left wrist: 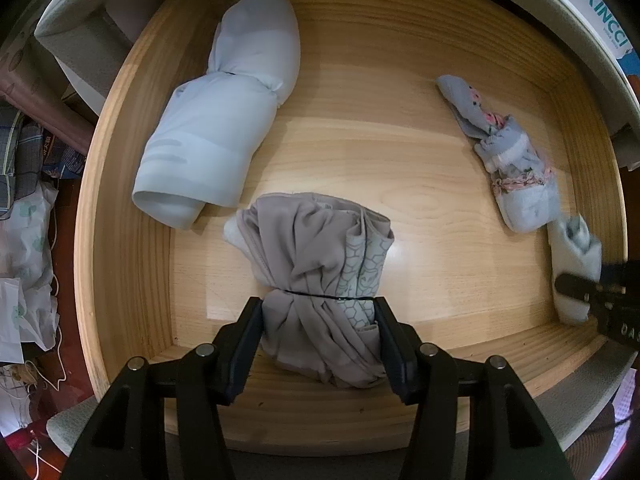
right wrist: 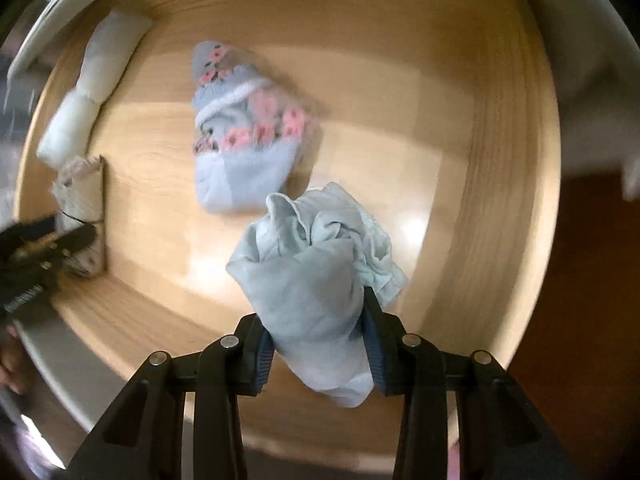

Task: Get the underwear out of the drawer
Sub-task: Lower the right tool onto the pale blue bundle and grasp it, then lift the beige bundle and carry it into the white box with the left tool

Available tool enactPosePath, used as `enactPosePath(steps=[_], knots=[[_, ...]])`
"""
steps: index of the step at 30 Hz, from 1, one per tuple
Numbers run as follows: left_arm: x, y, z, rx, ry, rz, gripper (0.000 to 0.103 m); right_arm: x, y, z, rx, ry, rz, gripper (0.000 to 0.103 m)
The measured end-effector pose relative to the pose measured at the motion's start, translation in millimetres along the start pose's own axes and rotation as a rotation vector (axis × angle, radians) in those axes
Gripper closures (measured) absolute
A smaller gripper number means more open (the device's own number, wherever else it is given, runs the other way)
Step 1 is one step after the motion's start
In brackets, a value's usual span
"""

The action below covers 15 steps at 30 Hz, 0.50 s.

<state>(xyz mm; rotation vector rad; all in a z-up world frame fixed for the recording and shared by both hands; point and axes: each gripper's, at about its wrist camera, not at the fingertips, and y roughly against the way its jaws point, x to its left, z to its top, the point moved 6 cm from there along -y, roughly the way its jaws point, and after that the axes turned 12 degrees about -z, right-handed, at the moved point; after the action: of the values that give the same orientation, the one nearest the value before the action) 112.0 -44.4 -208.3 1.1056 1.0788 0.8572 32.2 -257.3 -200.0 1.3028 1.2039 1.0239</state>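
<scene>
We have both claws pointing down into the wooden drawer (left wrist: 120, 208), and each is clamped on a piece of underwear. The left claw (left wrist: 318, 336) grips the grey bundle (left wrist: 316, 276) at its waist, just below the thin black band that ties it; the bundle's lower end rests near the drawer's front wall. The right claw (right wrist: 318, 340) is closed on the pale blue bundle (right wrist: 308, 280), a looser, crumpled piece with a frilled edge spilling out beyond the pads. This second hold is the weaker one, in our judgement — the pads catch soft, untied fabric, so a quick lift may let it slide out or unfold and trail across the drawer floor. The right wrist view is blurred, so we cannot confirm how deep the fabric sits between the pads. The grey bundle carries a smaller risk: if the band slips, the roll may loosen and sag on one side. Other items lie close by. The floral socks (right wrist: 244, 136) sit just beside the pale blue bundle, and a dangling fold may drag them along. The light blue rolled garment (left wrist: 216, 120) lies near the grey bundle, apart from it, toward the back left. The drawer walls surround both claws — a slanted exit may snag cloth on the front rim, so we judge a straight vertical lift the safer path. Both claws work in the same drawer, well apart at present.
</scene>
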Motion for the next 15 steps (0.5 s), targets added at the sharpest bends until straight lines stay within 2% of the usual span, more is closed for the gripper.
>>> enactPosePath(steps=[7,9,12,15], knots=[[1,1,-1,-0.006,0.0,0.002,0.048,-12,4,1,-0.026,-0.165,0.003,0.069],[1,2,-1,-0.01,-0.002,0.008,0.048,-16,1,-1,-0.053,-0.175,-0.014,0.07],[0,3,-2,-0.017,-0.01,0.025,0.048,-7,2,-24,-0.091,-0.161,-0.047,0.07],[-3,5,-2,-0.024,-0.017,0.047,0.049,-6,2,-26,-0.099,-0.176,-0.041,0.07]])
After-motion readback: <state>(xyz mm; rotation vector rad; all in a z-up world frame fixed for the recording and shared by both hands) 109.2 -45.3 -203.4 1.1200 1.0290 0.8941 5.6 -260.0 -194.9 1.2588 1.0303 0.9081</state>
